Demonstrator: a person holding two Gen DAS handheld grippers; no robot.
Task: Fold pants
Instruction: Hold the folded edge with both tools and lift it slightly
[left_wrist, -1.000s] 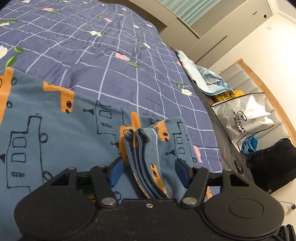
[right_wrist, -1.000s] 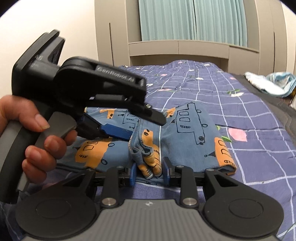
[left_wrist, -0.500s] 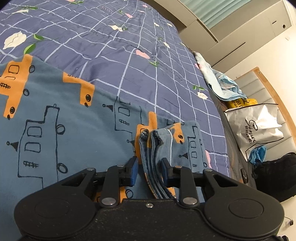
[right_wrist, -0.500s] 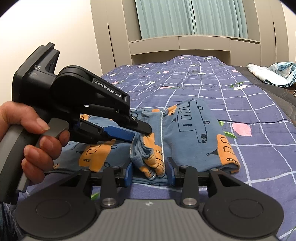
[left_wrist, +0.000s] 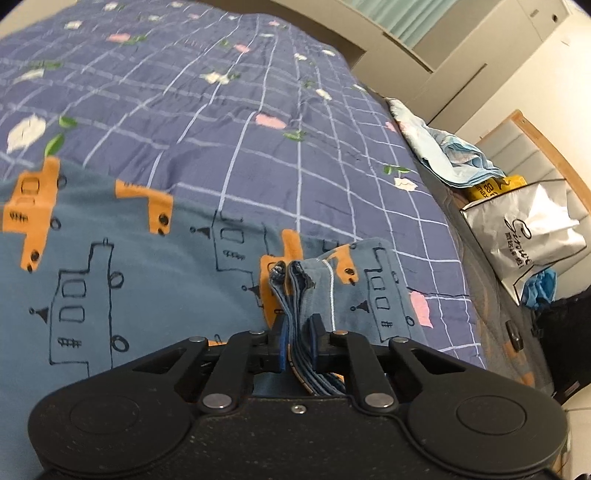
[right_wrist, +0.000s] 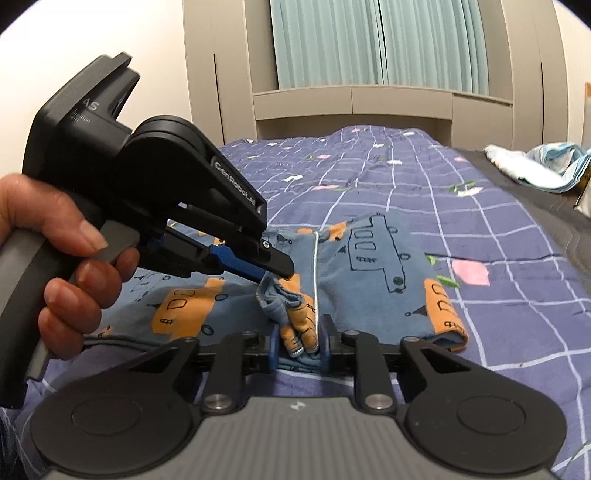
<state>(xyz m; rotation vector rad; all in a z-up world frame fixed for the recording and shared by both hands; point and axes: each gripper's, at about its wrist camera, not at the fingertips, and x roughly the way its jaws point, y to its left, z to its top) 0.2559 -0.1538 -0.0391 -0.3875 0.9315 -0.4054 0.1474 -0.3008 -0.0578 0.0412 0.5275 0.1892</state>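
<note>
The pants (left_wrist: 122, 280) are blue with orange and outlined vehicle prints and lie spread on the bed; they also show in the right wrist view (right_wrist: 373, 269). My left gripper (left_wrist: 297, 338) is shut on a bunched stack of the pants' edges, which stands up between its blue pads. My right gripper (right_wrist: 299, 345) is shut on the same bunched hem from the near side. The left gripper's body (right_wrist: 155, 199), held in a hand, shows in the right wrist view with its fingertips at the bunch. The fold under the bunch is hidden.
The bed has a purple checked quilt (left_wrist: 221, 122) with flower prints. A light blue cloth (left_wrist: 447, 151) lies at the bed's right edge. A white shopping bag (left_wrist: 524, 236) and a dark bag stand on the floor to the right. A wardrobe and curtains (right_wrist: 376, 40) stand behind.
My left gripper closed from wide open onto the bunched pants edge. Both grippers have lifted the bunch a little, and the right gripper has tightened on it.
</note>
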